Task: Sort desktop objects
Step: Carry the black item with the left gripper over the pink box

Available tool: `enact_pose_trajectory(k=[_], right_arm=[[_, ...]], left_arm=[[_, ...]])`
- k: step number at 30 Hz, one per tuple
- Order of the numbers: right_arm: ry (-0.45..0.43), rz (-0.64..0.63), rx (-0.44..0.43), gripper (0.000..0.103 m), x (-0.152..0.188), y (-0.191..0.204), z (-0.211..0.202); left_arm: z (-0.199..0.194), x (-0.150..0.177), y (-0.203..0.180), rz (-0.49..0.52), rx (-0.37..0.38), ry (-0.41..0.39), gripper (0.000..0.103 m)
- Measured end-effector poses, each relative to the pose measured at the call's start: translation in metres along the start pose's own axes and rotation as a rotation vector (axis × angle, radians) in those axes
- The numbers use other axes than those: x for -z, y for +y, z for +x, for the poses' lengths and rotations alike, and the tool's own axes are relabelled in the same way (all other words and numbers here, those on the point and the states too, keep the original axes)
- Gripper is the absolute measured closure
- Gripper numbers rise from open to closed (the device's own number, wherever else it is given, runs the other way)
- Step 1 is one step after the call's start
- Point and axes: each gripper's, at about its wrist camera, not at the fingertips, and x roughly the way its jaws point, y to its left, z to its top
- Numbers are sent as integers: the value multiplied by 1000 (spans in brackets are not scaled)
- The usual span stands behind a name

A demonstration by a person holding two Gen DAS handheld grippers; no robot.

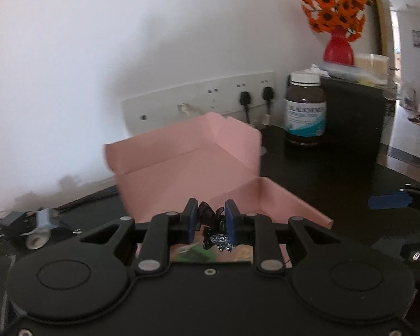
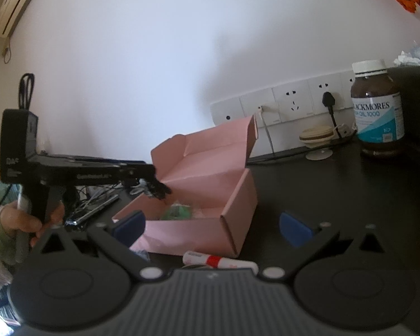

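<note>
Because the pink box (image 2: 210, 196) stands open as the collecting bin, the left gripper (image 1: 210, 218), clamped on a black sparkly hair bow (image 1: 214, 231), hangs over it; the right gripper (image 2: 212, 226) waits near, fingers apart.

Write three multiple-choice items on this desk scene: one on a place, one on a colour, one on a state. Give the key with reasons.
1. Where is the left gripper?
A. Over the pink box
B. Beside the vase
C. Under the desk

2. What colour is the supplement bottle cap?
A. Red
B. White
C. Green

3. How is the right gripper?
A. Shut on the bottle
B. Shut on a tube
C. Open, holding nothing

Key: 1 A, its tips hang above the box's open inside. 2 B, the cap shows white. 3 C, its blue pads stand wide apart.
</note>
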Motion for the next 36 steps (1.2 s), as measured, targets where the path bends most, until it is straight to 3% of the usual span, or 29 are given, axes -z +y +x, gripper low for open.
enact_pose_trajectory(k=[12, 36], right_arm=[[2, 2, -6, 1, 1, 0, 0], [2, -11, -16, 1, 0, 5, 1]], left_arm=[[53, -10, -20, -94, 135, 85, 80], [86, -2, -21, -167, 113, 206, 80]])
